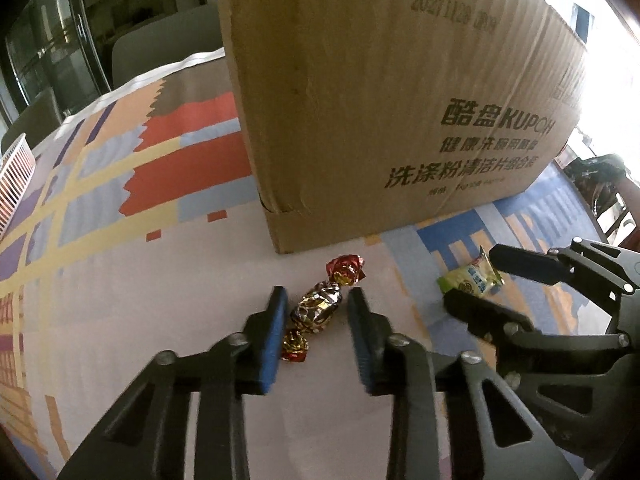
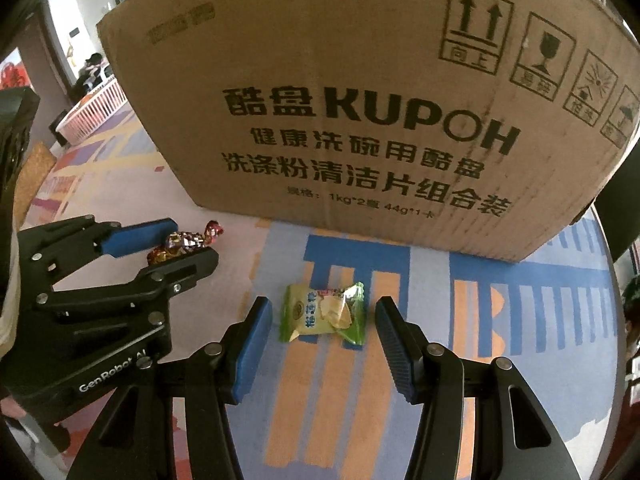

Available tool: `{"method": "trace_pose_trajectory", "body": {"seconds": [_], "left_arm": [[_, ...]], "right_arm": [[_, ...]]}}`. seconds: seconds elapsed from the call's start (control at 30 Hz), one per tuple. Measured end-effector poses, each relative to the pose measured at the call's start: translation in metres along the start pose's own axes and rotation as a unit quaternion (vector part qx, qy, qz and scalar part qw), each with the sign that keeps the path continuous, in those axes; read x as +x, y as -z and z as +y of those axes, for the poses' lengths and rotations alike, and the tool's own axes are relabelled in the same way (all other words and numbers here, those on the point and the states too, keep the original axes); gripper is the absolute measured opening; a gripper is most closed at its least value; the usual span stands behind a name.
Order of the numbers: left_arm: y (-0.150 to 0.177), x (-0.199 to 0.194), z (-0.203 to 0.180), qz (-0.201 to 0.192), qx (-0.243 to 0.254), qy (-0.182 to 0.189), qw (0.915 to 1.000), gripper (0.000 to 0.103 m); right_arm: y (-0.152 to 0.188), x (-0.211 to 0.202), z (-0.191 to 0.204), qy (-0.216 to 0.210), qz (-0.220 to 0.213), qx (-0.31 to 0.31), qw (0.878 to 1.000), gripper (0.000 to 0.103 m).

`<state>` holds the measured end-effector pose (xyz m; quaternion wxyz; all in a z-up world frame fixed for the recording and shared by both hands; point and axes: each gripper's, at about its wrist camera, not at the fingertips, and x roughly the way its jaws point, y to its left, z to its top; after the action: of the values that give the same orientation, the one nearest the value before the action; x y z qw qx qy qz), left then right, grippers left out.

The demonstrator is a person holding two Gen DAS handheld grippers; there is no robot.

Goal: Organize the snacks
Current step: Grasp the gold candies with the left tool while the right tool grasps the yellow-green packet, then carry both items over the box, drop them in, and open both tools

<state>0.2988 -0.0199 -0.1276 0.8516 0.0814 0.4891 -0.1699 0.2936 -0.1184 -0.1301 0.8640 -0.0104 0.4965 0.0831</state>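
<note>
Two snacks on the patterned tablecloth (image 2: 280, 400), on the near side of a big cardboard box (image 2: 360, 120). Left: foil-wrapped candy (image 1: 318, 312), on the cloth and pinched between the blue pads of the left gripper (image 1: 318, 293). Right: green snack packet (image 2: 326, 314), flat between the spread jaws of the right gripper (image 2: 323, 304), clear of both pads. Far left, a white slatted basket (image 2: 96, 112).
</note>
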Motion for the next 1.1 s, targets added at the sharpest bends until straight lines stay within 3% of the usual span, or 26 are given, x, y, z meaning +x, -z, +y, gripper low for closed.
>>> {"method": "trace_pose_trajectory", "body": {"seconds": [0.2,0.77,1.1], "left_arm": [[0.002,-0.002,0.002,0.002,-0.024,0.012,0.9996,0.025],[0.018,-0.037,-0.012,-0.019,-0.061,0.001,0.9980,0.025],[0.019,-0.071,-0.026,-0.050,-0.085,0.015,0.9950,0.025]], "right_arm": [[0.002,0.001,0.000,0.003,-0.009,-0.001,1.000,0.031],[0.013,-0.023,-0.015,-0.019,-0.030,0.014,0.999,0.024],[0.023,-0.063,-0.028,-0.031,-0.064,0.021,0.997,0.024]]}}
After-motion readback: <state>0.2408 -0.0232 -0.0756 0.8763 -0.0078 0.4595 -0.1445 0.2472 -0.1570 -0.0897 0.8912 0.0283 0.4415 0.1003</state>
